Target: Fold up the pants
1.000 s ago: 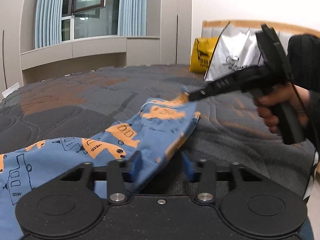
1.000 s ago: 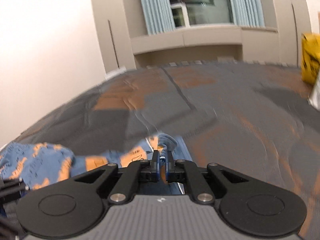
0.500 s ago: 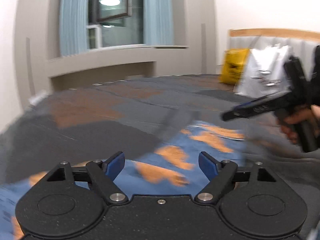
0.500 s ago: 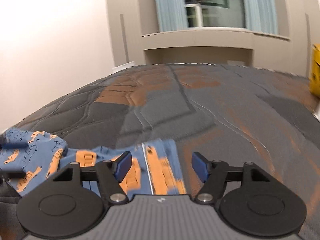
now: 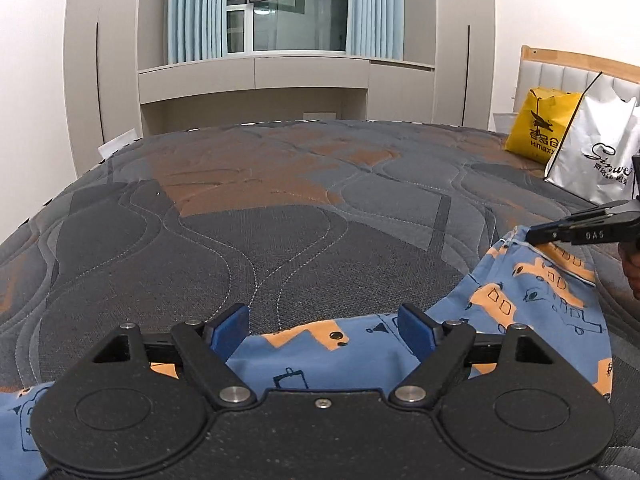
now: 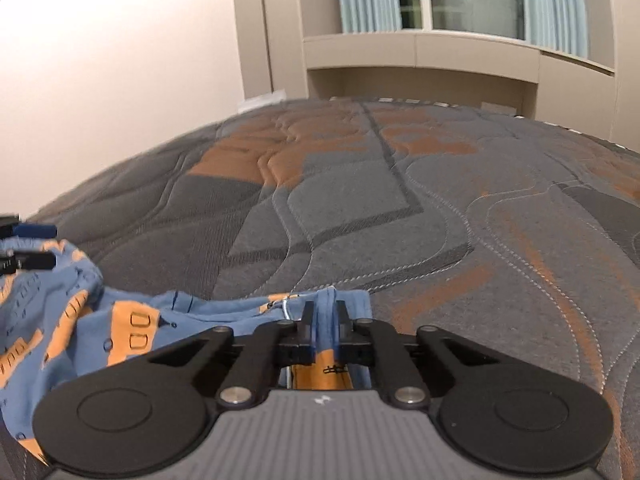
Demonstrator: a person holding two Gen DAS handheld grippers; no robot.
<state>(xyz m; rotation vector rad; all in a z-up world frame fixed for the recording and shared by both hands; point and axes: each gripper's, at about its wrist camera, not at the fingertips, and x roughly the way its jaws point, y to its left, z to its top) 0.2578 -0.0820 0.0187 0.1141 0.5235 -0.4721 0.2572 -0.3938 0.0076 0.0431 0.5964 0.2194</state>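
Blue pants (image 5: 532,304) with orange prints lie rumpled, right hand-held gripper (image 6: 323,330) clamped on them, left hand-held gripper (image 5: 322,326) spread apart

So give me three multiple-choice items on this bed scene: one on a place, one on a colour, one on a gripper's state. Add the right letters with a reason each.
1. Where do the yellow bag and the white bag stand?
A. At the headboard end of the bed
B. On the window ledge
C. On the floor by the wardrobe

2. What colour is the print on the blue pants?
A. Green
B. Orange
C. Red

3. How does the right gripper stand?
A. Wide open above bare quilt
B. Shut on the pants' edge
C. Shut on nothing

Answers:
1 A: the yellow bag and the white bag lean by the headboard.
2 B: orange vehicle shapes cover the pants.
3 B: the right gripper pinches a fold of blue cloth, its jaws having just been closing; the left gripper stands open over the pants.
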